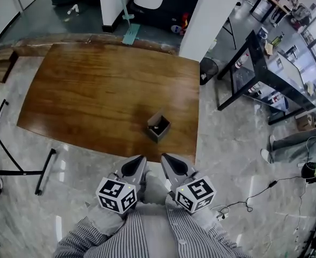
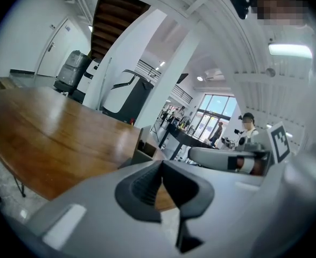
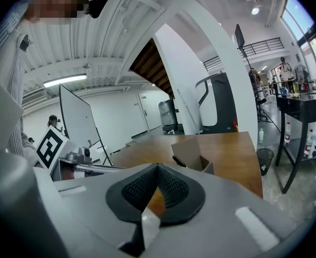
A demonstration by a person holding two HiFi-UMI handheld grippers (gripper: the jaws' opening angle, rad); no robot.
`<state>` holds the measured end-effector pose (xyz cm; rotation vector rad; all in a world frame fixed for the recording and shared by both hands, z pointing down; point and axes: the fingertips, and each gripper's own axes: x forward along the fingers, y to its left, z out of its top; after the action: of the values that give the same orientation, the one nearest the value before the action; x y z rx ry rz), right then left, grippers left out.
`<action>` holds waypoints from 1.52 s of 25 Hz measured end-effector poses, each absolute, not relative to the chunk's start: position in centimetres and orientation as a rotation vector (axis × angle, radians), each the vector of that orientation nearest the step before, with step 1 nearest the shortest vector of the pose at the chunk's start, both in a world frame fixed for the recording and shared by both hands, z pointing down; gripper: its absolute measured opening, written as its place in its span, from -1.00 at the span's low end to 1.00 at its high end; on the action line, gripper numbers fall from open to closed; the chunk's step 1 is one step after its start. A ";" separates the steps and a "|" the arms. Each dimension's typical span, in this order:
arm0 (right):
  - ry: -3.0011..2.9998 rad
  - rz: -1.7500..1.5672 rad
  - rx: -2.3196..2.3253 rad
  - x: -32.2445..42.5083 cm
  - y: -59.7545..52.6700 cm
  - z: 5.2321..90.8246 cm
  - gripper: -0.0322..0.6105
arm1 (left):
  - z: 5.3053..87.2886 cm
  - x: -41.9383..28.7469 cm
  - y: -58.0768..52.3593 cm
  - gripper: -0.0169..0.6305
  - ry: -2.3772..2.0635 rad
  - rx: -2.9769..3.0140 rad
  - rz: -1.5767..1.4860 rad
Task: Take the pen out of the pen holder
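Now | L gripper (image 1: pixel 141 158), R gripper (image 1: pixel 163 157) closed | pen (image 3: pixel 178 160) in holder (image 1: pixel 158 128)

Table (image 1: pixel 104 90): warm brown wood grain is shown, glossy.
Pen holder (image 1: pixel 158 127): dull brown cardboard, darker inside.
Pen (image 3: pixel 179 160): only a black end is seen.
Left gripper (image 1: pixel 139 161): grey shell; black ribbed pads (image 2: pixel 141 190).
Right gripper (image 1: pixel 165 160): grey shell; black dotted pads (image 3: pixel 174 190).
Marker cubes (image 1: pixel 116 194): white, printed with black square patterns.
Sleeves (image 1: pixel 109 235): striped in grey and white.
Floor (image 1: pixel 238 160): pale grey, marbled.
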<state>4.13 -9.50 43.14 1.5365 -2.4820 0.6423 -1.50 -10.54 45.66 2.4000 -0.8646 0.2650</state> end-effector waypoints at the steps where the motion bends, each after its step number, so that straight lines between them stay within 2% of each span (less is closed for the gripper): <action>1: -2.478 0.650 1.531 4.3 -9.7 43.3 -0.91 | 45.7 -1.4 -10.7 -0.92 -0.864 2.393 0.260; 14: -2.431 0.644 1.382 4.4 -12.4 45.4 -0.91 | 47.4 -0.5 -12.6 -0.92 -0.879 2.268 0.160; 27: -2.385 0.466 1.188 3.5 -17.5 47.4 -0.62 | 50.6 -0.7 -14.4 -0.92 -0.896 2.166 0.130; 38: -2.363 0.262 1.093 2.3 -19.4 49.0 -0.54 | 52.0 -1.7 -15.4 -0.92 -0.948 2.146 0.111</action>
<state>2.28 -19.38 49.03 1.0928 -2.3630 0.2615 -1.68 -15.37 51.99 2.1462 -0.9481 0.1109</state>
